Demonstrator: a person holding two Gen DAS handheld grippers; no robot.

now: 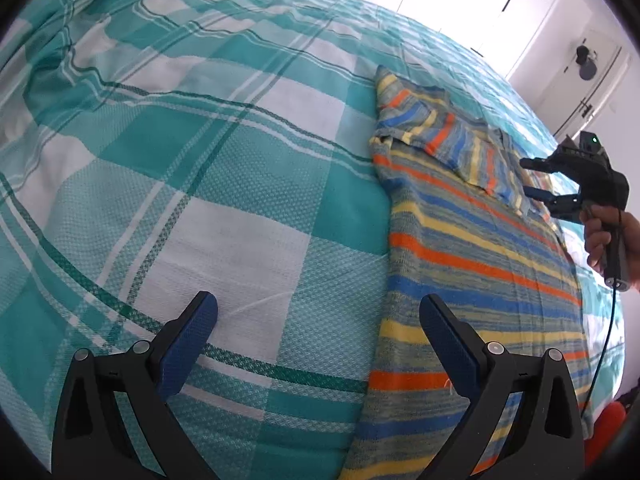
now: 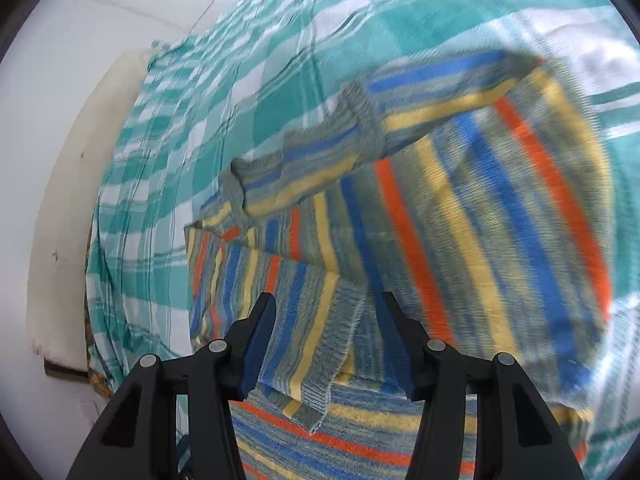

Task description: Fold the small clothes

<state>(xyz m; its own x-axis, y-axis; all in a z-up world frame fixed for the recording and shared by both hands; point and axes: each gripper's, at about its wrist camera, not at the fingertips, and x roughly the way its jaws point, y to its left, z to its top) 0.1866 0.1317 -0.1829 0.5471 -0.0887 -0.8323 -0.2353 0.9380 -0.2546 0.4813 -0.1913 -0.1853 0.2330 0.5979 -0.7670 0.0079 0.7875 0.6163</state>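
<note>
Striped sweater (image 1: 472, 264) on checked bedspread (image 1: 200, 160) — sleeve folded.

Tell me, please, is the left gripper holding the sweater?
No. The left gripper is wide open with nothing between its fingers, one over the bedspread and one over the sweater.

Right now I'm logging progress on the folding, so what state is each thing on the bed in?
Striped sweater: flat on the bed, body spread out, not yet folded up.
Near sleeve: folded in over the body, cuff between the right claw's fingers.
Far sleeve: folded across the chest.
Left claw: open, empty, over the sweater's edge.
Right claw: open around the cuff, not pinching it.
Checked bedspread: spread, slightly wrinkled.
</note>
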